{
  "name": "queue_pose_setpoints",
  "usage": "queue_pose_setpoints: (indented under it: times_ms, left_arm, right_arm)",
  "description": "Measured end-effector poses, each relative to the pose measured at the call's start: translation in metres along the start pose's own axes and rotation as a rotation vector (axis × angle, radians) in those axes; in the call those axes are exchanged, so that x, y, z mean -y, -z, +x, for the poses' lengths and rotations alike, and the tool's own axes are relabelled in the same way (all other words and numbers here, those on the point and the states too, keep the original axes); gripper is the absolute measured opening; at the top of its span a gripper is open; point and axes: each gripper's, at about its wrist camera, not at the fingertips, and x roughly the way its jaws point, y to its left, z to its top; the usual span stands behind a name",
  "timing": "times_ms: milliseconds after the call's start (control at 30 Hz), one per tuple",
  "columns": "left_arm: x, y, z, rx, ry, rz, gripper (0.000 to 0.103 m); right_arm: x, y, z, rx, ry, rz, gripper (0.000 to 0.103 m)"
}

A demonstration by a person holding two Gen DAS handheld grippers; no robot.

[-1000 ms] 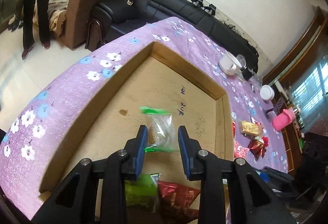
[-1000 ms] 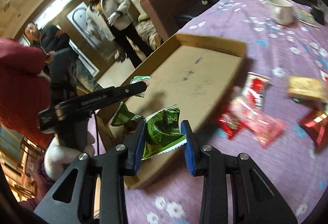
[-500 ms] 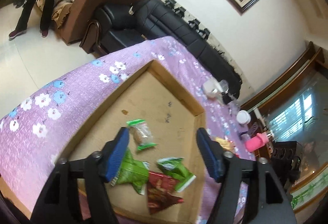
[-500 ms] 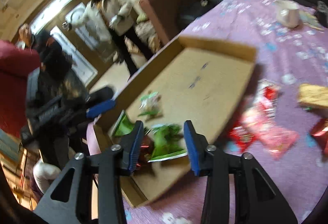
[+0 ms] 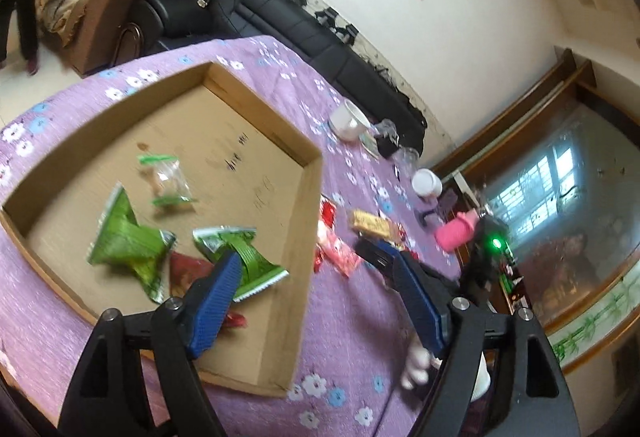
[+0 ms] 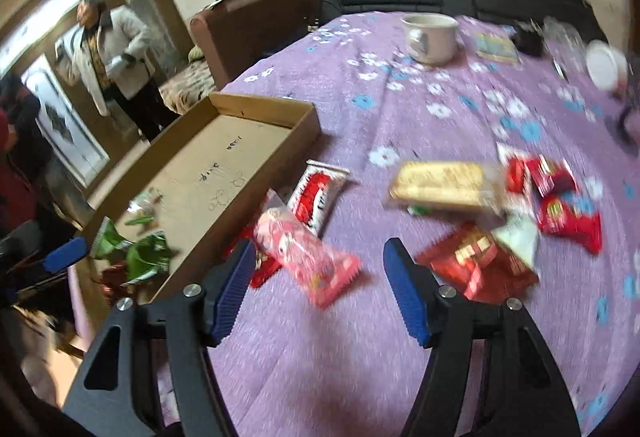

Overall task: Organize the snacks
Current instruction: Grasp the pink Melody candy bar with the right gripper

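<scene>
A shallow cardboard box (image 5: 308, 197) lies on the purple flowered tablecloth. In it are a clear packet with green ends (image 5: 166, 179), two green packets (image 5: 128, 237) (image 5: 240, 253) and a dark red one (image 5: 186, 271). My left gripper (image 5: 316, 277) is open and empty above the box's near right corner. My right gripper (image 6: 320, 261) is open and empty, hovering over a pink packet (image 6: 308, 257) beside the box (image 6: 280, 165). A red-white packet (image 6: 318, 197), a biscuit pack (image 6: 440, 183) and red packets (image 6: 476, 265) (image 6: 560, 201) lie loose on the cloth.
A white mug (image 6: 430, 37), a card (image 6: 496, 47), a black object (image 6: 528, 37) and a white lid (image 6: 604, 65) stand at the table's far side. A pink cup (image 5: 456, 233) is at the right. Sofas and people (image 6: 112, 57) are beyond the table.
The left gripper let go of the clear packet in the box, opened and drew back right. The right gripper dropped the green packet in the box, opened and swung over the loose snacks.
</scene>
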Motion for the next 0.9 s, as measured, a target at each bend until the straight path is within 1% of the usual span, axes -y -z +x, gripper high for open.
queue_pose_setpoints:
  times_ms: [133, 167, 200, 233, 267, 333, 500, 633, 733, 800, 867, 900]
  left_arm:
    - [0.008, 0.005, -0.003, -0.013, -0.009, 0.022, 0.078]
    - [0.011, 0.006, -0.003, -0.015, -0.013, 0.033, 0.078]
    - [0.013, 0.006, -0.002, -0.017, -0.016, 0.042, 0.078]
    - [0.016, 0.007, -0.002, -0.019, -0.017, 0.053, 0.078]
    - [0.018, 0.008, 0.000, -0.023, -0.018, 0.065, 0.078]
    - [0.023, 0.010, 0.005, -0.036, -0.018, 0.080, 0.078]
    - [0.044, 0.019, 0.023, -0.089, -0.028, 0.166, 0.078]
    - [0.064, 0.024, 0.044, -0.147, -0.041, 0.234, 0.078]
    - [0.082, 0.026, 0.068, -0.185, -0.065, 0.292, 0.078]
    - [0.091, 0.025, 0.088, -0.214, -0.087, 0.317, 0.078]
    - [0.100, 0.022, 0.108, -0.232, -0.108, 0.358, 0.078]
    - [0.102, 0.021, 0.118, -0.235, -0.130, 0.380, 0.077]
  right_arm:
    - [-0.016, -0.001, 0.023, -0.039, 0.028, -0.113, 0.068]
    - [-0.018, 0.001, 0.028, -0.053, 0.036, -0.133, 0.065]
    - [-0.019, 0.003, 0.031, -0.066, 0.032, -0.142, 0.051]
    - [-0.017, 0.005, 0.032, -0.086, 0.016, -0.139, 0.041]
    - [-0.012, 0.008, 0.033, -0.104, 0.001, -0.110, 0.030]
    - [-0.002, 0.011, 0.027, -0.093, -0.017, -0.059, 0.026]
    - [0.024, 0.027, -0.004, -0.062, -0.028, 0.035, 0.026]
    - [0.040, 0.046, -0.030, -0.044, 0.015, 0.029, 0.026]
    - [0.053, 0.060, -0.043, -0.029, 0.021, 0.027, 0.026]
    - [0.065, 0.066, -0.047, -0.015, 0.006, 0.056, 0.026]
    - [0.079, 0.068, -0.045, -0.018, -0.032, 0.118, 0.026]
    - [0.084, 0.067, -0.045, -0.015, -0.054, 0.144, 0.026]
